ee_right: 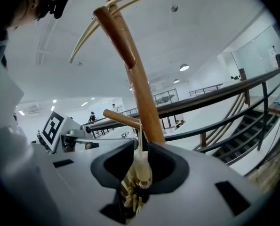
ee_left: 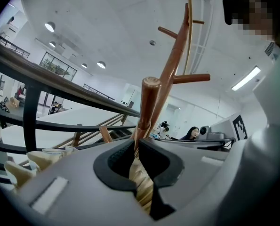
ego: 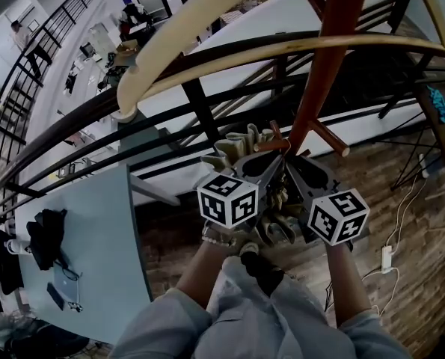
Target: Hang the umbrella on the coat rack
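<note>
A folded beige umbrella (ego: 233,149) is held up against the reddish-brown wooden coat rack (ego: 328,58). My left gripper (ego: 256,164) and right gripper (ego: 297,164) sit side by side at the rack's lower pegs, both shut on the umbrella. In the left gripper view the jaws (ee_left: 140,159) pinch beige fabric (ee_left: 142,185), with a peg's rounded end (ee_left: 150,98) just beyond them. In the right gripper view the jaws (ee_right: 139,161) clamp bunched umbrella material (ee_right: 137,173). A thin cord rises from it beside the pole (ee_right: 130,65), near a short peg (ee_right: 121,119).
Dark curved railings (ego: 170,118) run behind the rack, with a lower floor of desks beyond. A cream curved bar (ego: 192,21) arches overhead. A grey-blue table (ego: 95,253) with dark items is at my left. Wooden floor (ego: 401,275) and a white cable lie to the right.
</note>
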